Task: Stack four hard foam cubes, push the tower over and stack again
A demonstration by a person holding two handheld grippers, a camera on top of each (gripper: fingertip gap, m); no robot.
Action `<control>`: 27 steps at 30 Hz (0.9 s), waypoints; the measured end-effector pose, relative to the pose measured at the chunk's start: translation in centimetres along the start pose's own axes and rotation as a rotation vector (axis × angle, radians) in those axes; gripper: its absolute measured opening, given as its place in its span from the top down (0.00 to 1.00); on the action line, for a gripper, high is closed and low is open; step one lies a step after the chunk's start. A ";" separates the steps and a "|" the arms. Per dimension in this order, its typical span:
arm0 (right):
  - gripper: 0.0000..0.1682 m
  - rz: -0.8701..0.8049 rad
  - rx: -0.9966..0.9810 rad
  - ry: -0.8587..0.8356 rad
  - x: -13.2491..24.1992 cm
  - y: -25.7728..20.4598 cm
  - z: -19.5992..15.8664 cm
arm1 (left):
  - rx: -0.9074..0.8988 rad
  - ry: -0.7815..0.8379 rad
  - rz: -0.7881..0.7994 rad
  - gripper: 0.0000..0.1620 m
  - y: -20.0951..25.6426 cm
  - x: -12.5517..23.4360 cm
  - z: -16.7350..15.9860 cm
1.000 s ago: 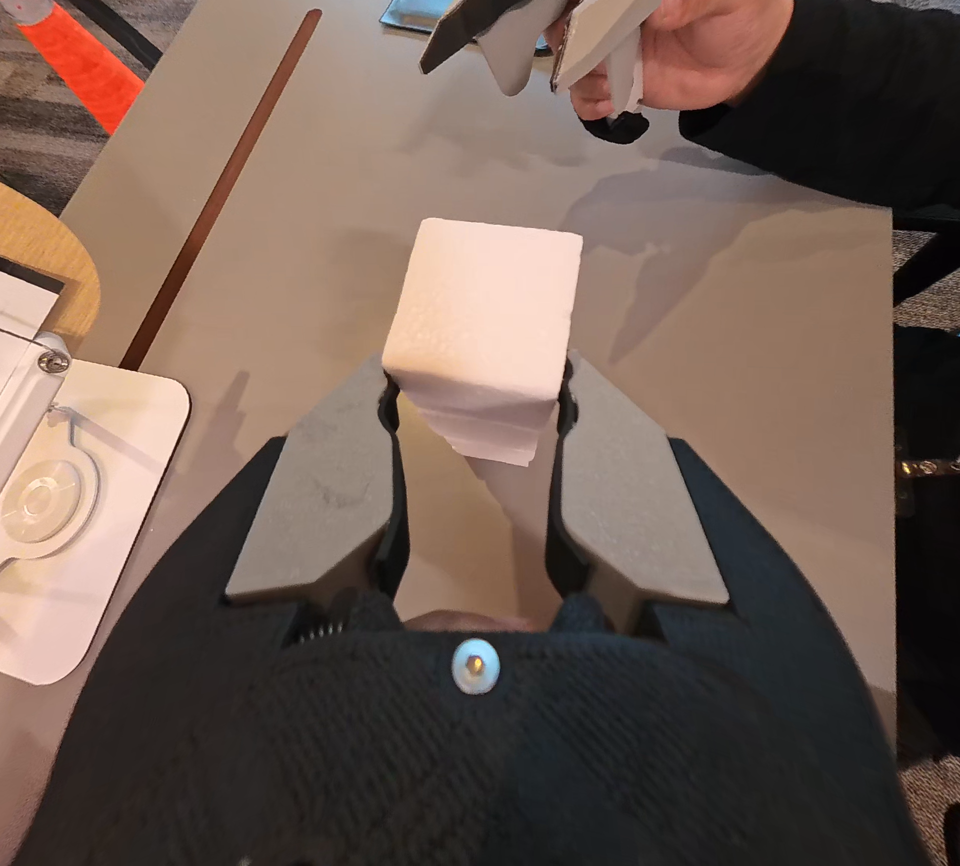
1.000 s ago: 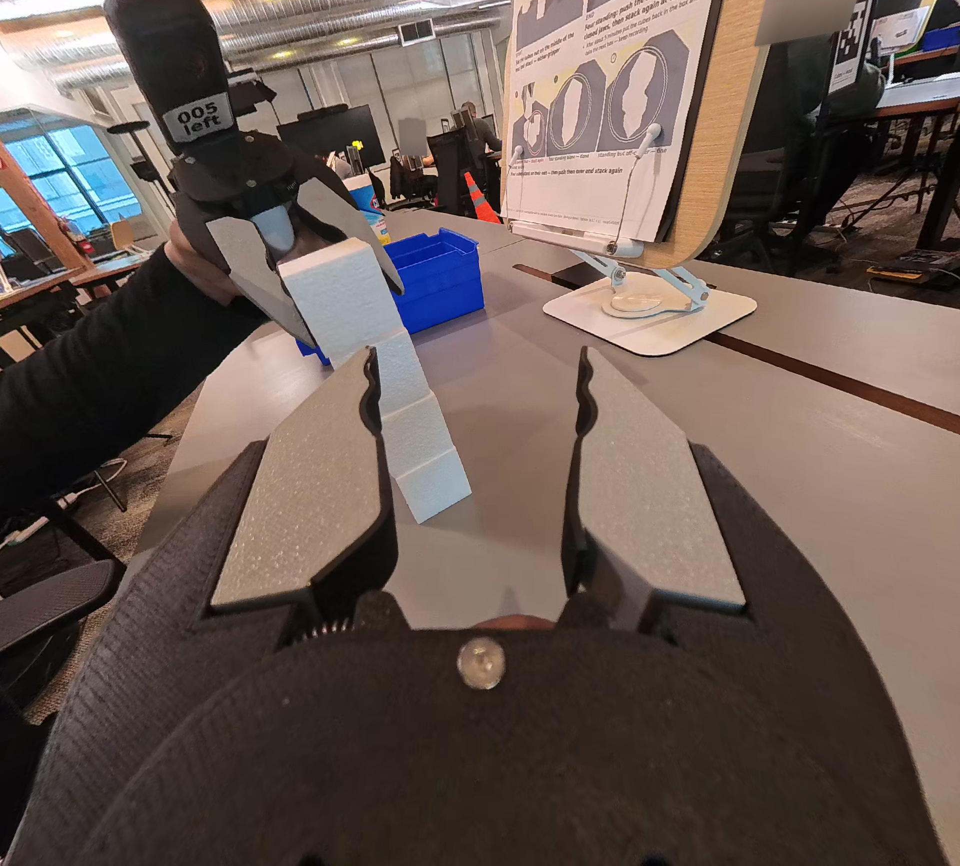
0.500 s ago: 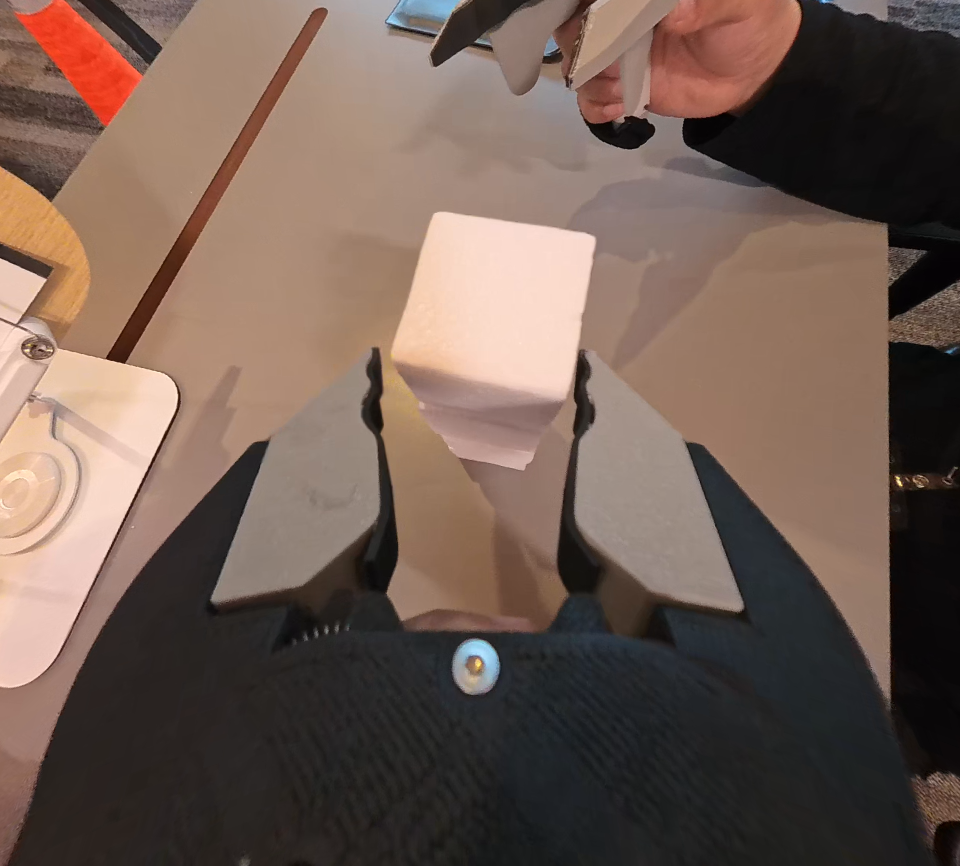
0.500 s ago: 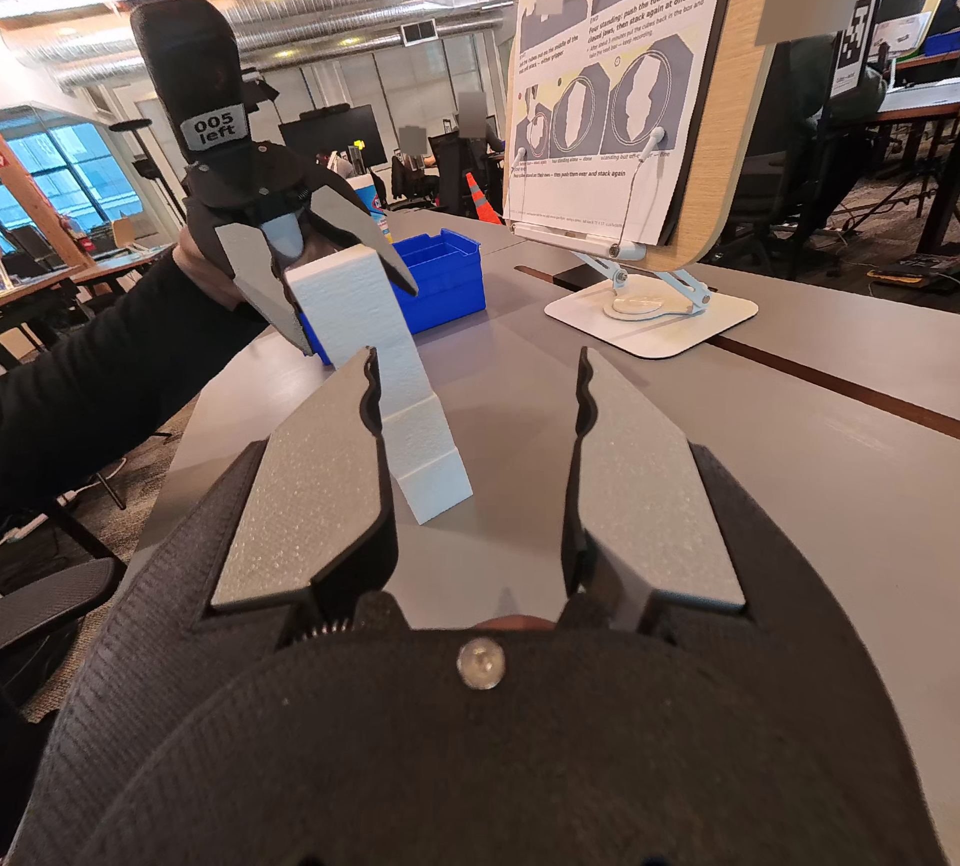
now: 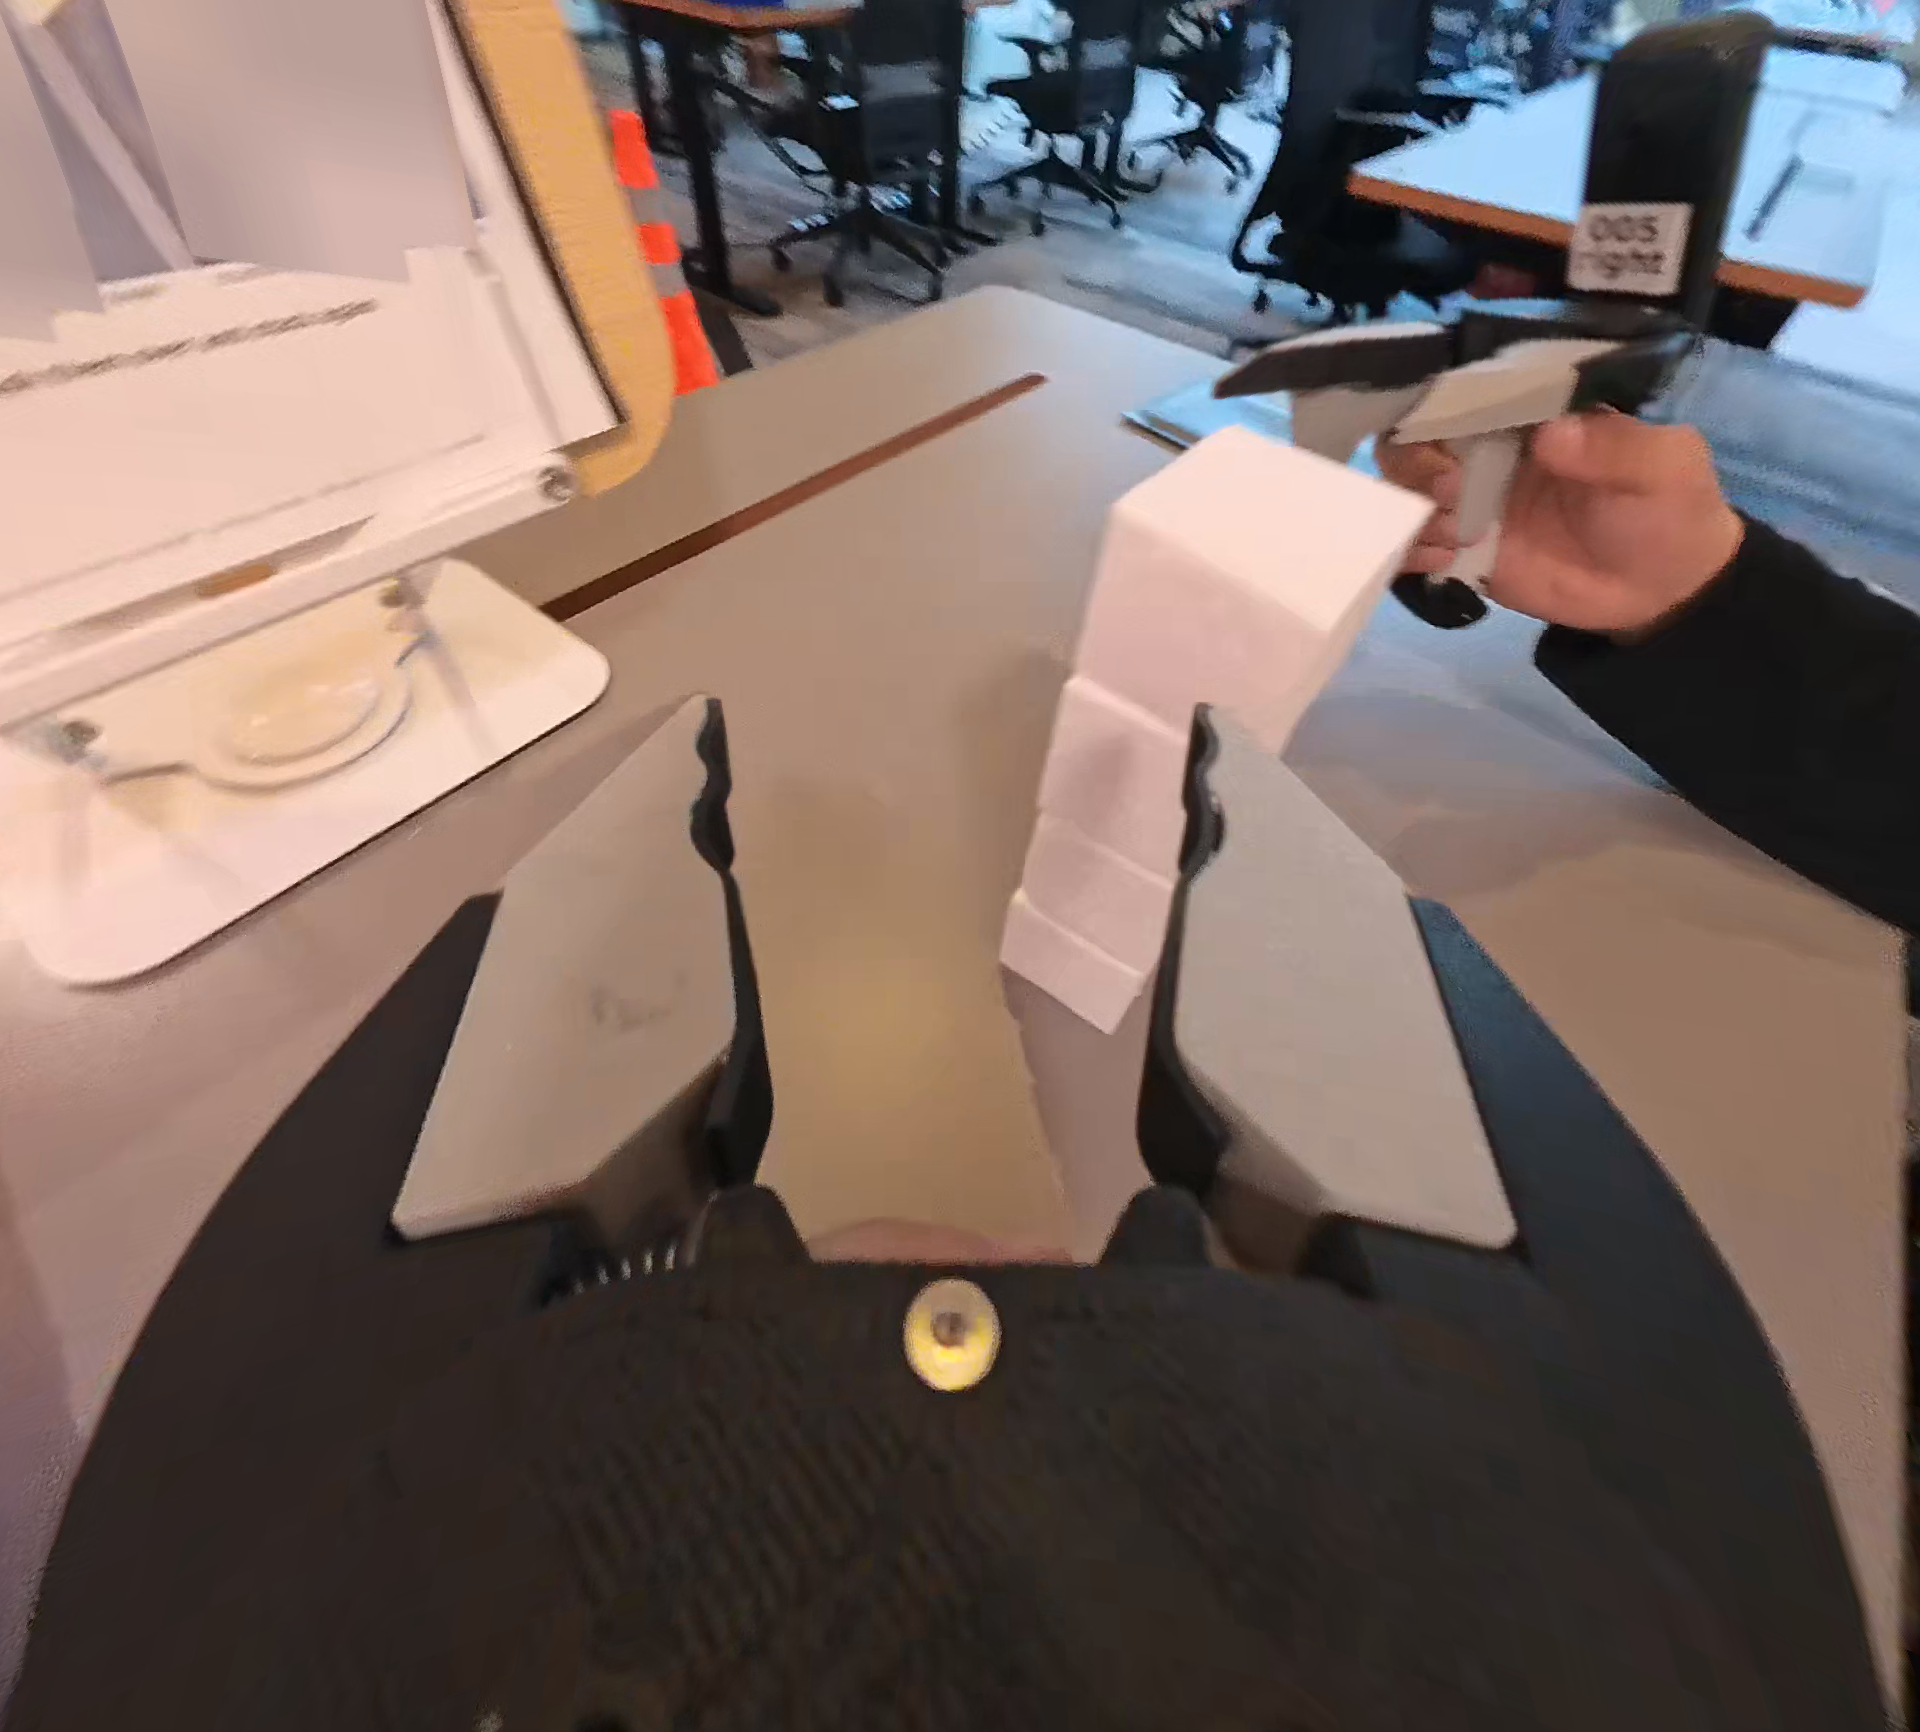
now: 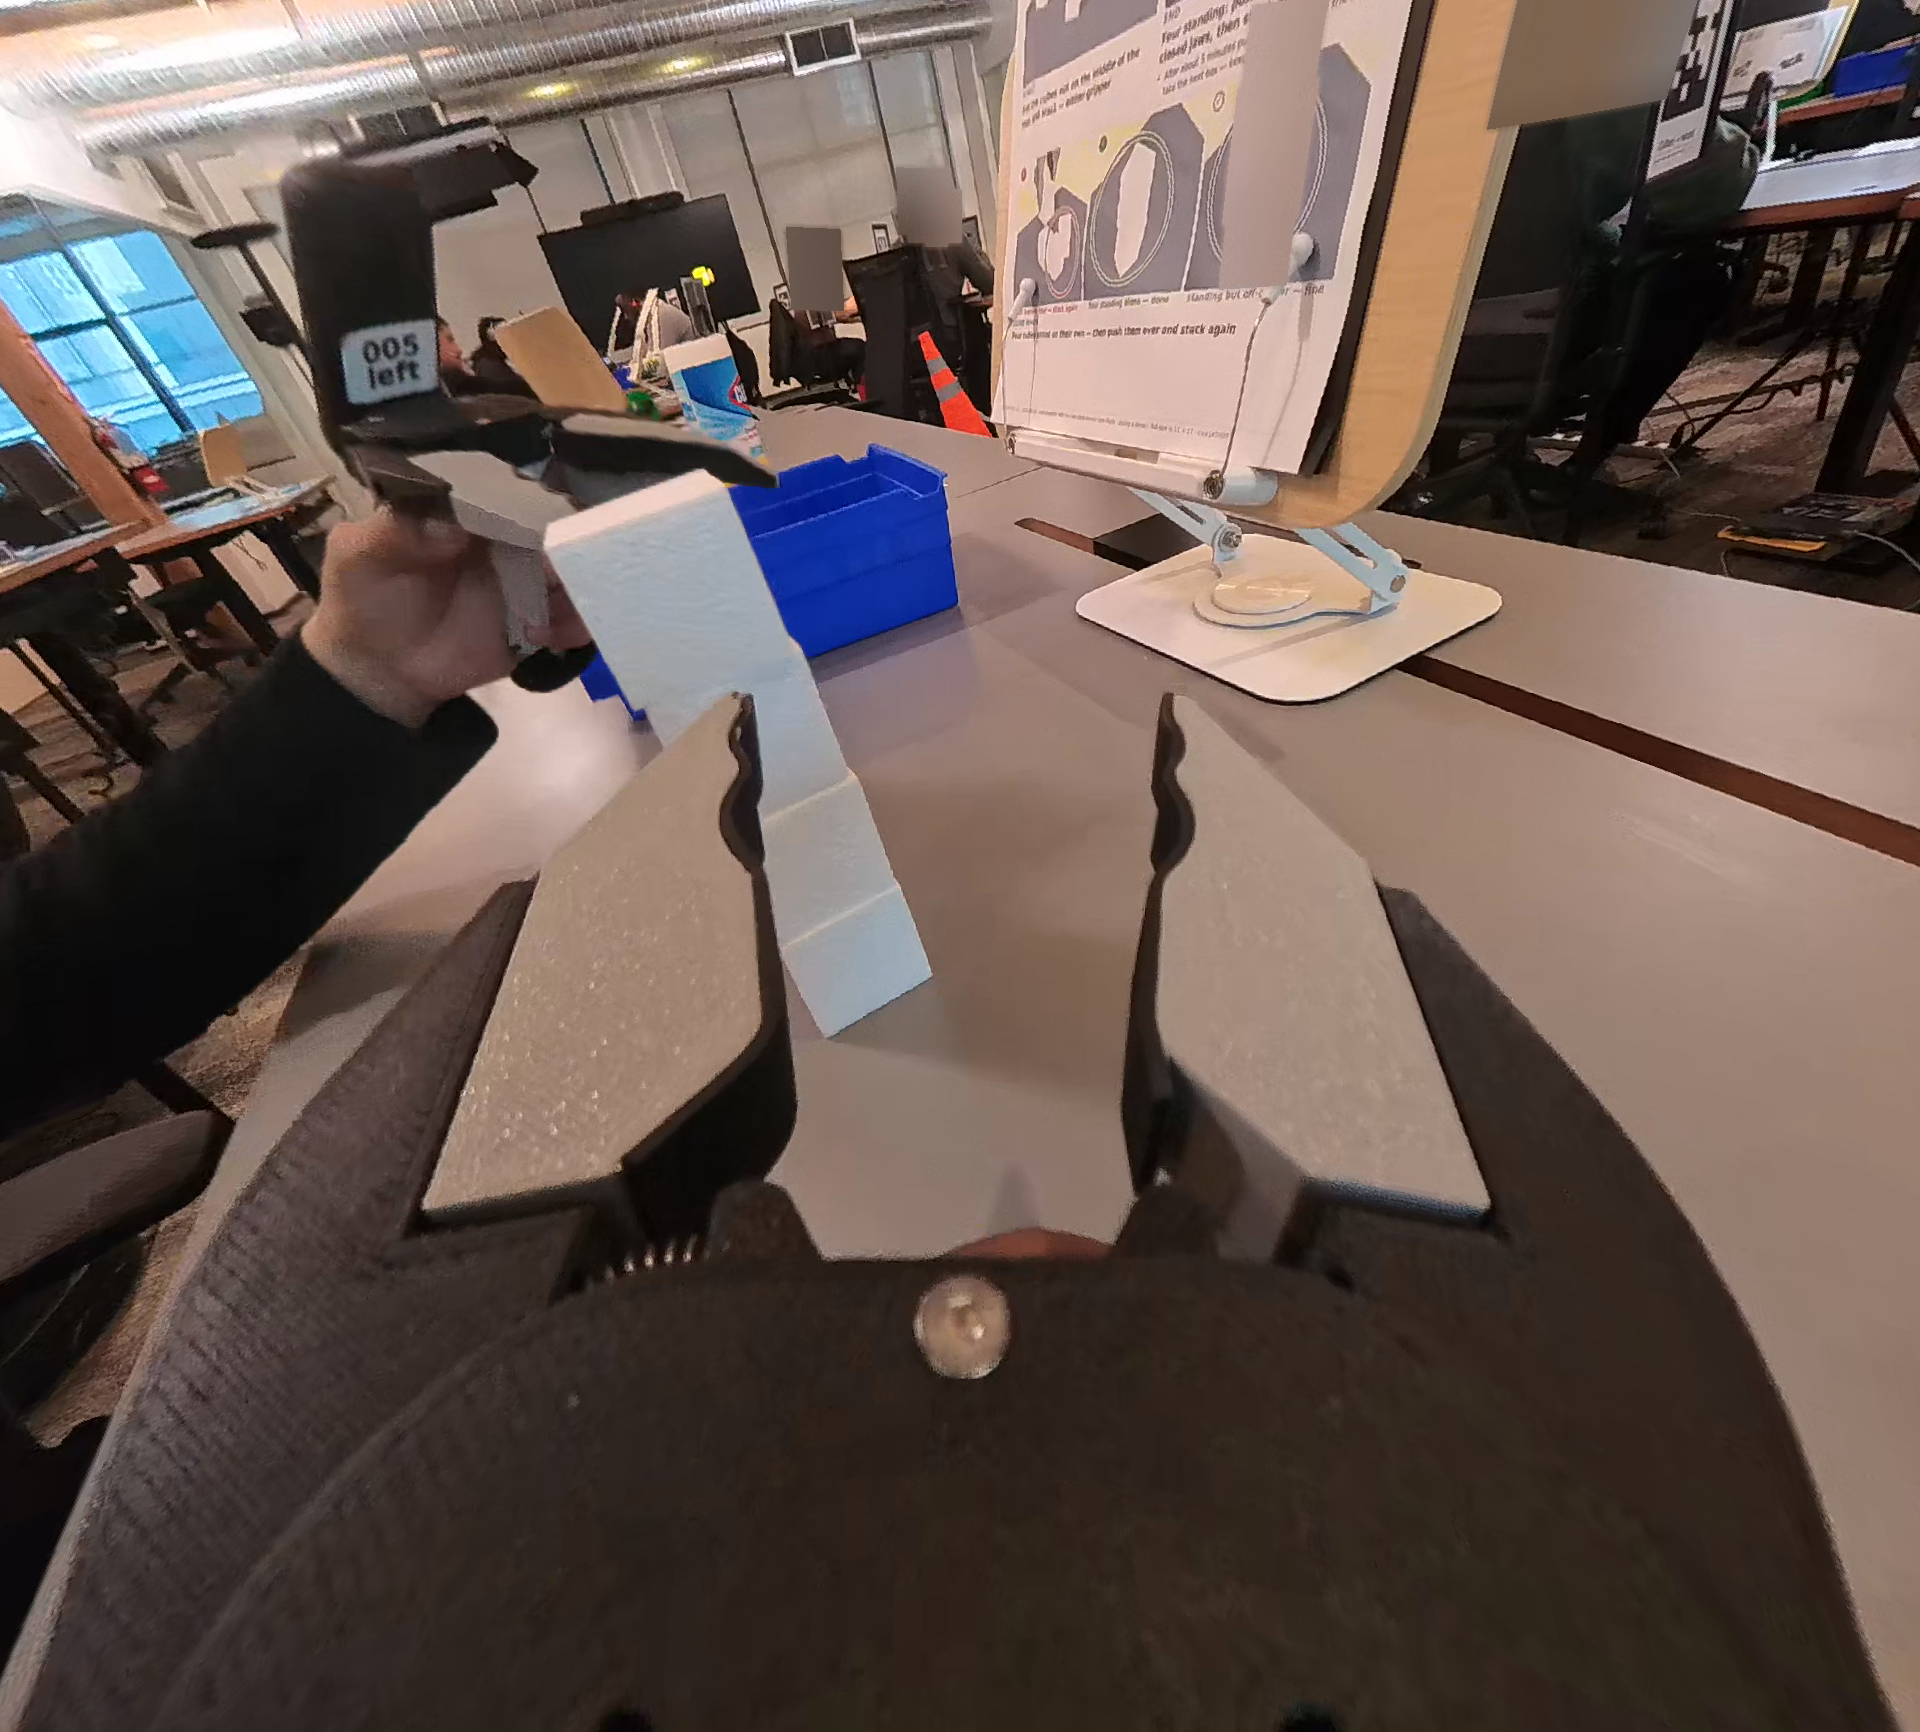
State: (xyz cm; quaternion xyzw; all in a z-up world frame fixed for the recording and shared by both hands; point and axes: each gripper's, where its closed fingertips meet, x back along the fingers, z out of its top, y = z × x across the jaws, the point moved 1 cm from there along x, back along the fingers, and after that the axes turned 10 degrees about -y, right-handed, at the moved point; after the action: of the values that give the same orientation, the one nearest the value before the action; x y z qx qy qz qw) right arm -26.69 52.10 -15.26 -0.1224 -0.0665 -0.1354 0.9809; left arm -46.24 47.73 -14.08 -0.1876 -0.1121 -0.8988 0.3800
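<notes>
The tower of four white foam cubes (image 5: pixel 1195 674) stands on the grey table (image 5: pixel 904 560), well in from its edges, its tiers slightly offset. The left gripper (image 5: pixel 951 778) has its jaws spread and empty, the tower just beside its right finger. The right gripper (image 6: pixel 951 768) is likewise parted, holding nothing. A blue bin (image 6: pixel 852 539) sits behind the tower, a document stand (image 6: pixel 1288 602) toward the far edge.

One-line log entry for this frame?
tower: four cubes, standing | left gripper: open, empty | right gripper: open, empty | next: push-over

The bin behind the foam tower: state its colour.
Blue; the bin shows best in the right wrist view.
</notes>
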 end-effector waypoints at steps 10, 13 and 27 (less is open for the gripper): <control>0.77 -0.008 0.167 -0.164 -2.4 -1.1 -3.3 | 0.062 -0.079 0.131 0.77 -4.2 -0.9 -8.9; 0.78 -0.010 0.182 -0.200 -3.3 -1.1 -4.3 | 0.044 -0.052 0.123 0.79 -3.9 -0.5 -8.4; 1.00 0.010 0.305 -0.272 -5.0 -2.4 -7.0 | 0.105 -0.190 0.126 1.00 -4.7 -2.1 -11.7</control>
State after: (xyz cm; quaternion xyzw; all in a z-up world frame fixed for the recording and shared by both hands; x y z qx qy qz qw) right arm -31.46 49.32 -22.27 0.0102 -0.2174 -0.1009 0.9708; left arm -51.28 48.29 -25.88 -0.2585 -0.1825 -0.8442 0.4326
